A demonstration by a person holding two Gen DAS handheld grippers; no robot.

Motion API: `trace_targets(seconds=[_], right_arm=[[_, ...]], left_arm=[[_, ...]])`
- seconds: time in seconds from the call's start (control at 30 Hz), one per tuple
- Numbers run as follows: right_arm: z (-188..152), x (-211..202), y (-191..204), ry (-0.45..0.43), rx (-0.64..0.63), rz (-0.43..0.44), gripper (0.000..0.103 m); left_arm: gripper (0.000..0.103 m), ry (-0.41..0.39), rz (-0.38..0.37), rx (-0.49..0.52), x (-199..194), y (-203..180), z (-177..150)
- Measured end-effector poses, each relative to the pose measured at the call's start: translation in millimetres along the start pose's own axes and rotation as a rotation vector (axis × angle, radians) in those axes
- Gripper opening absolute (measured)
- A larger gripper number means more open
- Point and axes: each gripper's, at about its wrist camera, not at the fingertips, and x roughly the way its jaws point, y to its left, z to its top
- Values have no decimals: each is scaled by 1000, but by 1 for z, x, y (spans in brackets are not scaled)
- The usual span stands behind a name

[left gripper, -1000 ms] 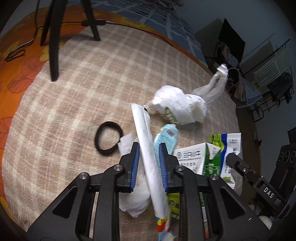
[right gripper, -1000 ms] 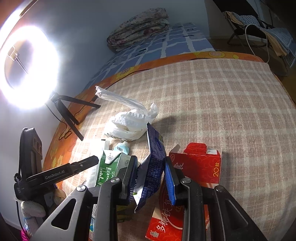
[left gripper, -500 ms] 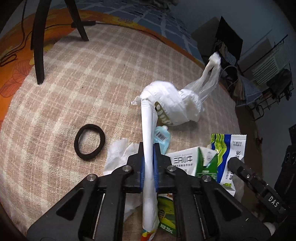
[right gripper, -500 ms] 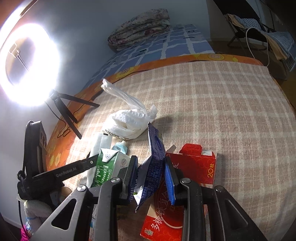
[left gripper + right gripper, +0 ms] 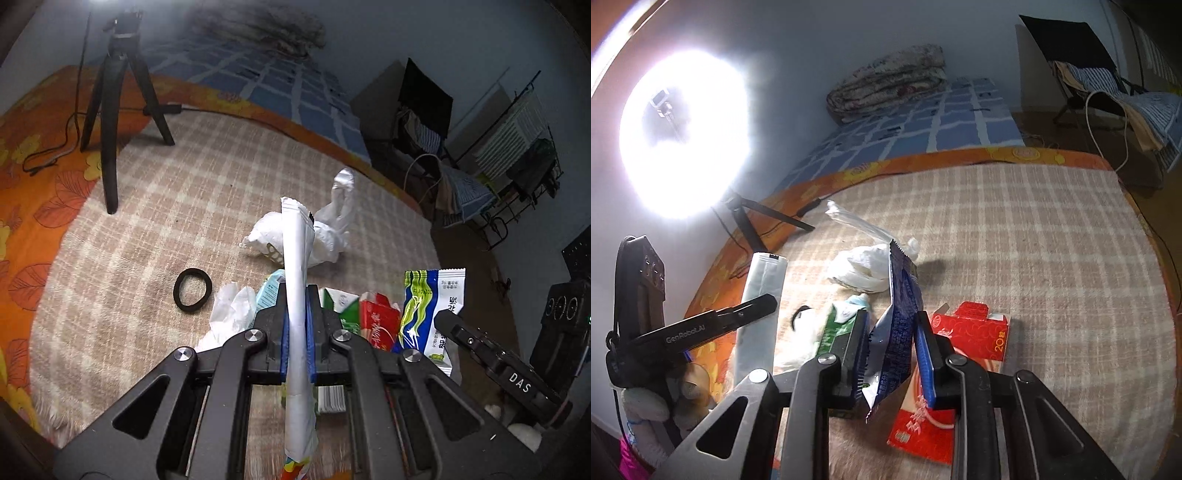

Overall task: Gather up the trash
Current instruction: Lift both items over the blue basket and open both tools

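My left gripper (image 5: pixel 296 325) is shut on a long white wrapper (image 5: pixel 295 280) and holds it lifted above the plaid blanket; the wrapper also shows in the right wrist view (image 5: pixel 761 306). My right gripper (image 5: pixel 892 350) is shut on a dark blue snack wrapper (image 5: pixel 899 317), which also shows in the left wrist view (image 5: pixel 430 314), held upright. Below lie a white plastic bag (image 5: pixel 325 236), a green and white carton (image 5: pixel 341 306), a red box (image 5: pixel 964 343), a light blue tube (image 5: pixel 269 291) and crumpled white tissue (image 5: pixel 232 314).
A black hair tie (image 5: pixel 192 290) lies on the blanket (image 5: pixel 166 229). A black tripod (image 5: pixel 118 107) stands at the far left on an orange floral sheet. A bright ring light (image 5: pixel 683 136) glares on the wall. Chairs and a clothes rack (image 5: pixel 517 162) stand beyond the bed's right edge.
My left gripper closed on the white wrapper and lifted it up and away from the pile. My right gripper stayed shut on the blue wrapper and rose slightly.
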Motion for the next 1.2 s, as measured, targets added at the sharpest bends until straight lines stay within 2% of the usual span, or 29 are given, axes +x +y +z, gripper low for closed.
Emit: trace_targets(seconds=[0.2, 0.57, 0.97, 1.2], right_arm=[[-8, -27, 16, -13, -37, 22, 24], [-37, -74, 40, -8, -100, 53, 23], [-105, -105, 58, 47, -176, 63, 23], [-143, -108, 62, 87, -179, 74, 23]], left_arm=[[5, -31, -26, 40, -30, -20, -12], [5, -66, -27, 146, -69, -54, -56], [5, -51, -5, 235, -96, -69, -114], [5, -47, -5, 219, -106, -60, -141]])
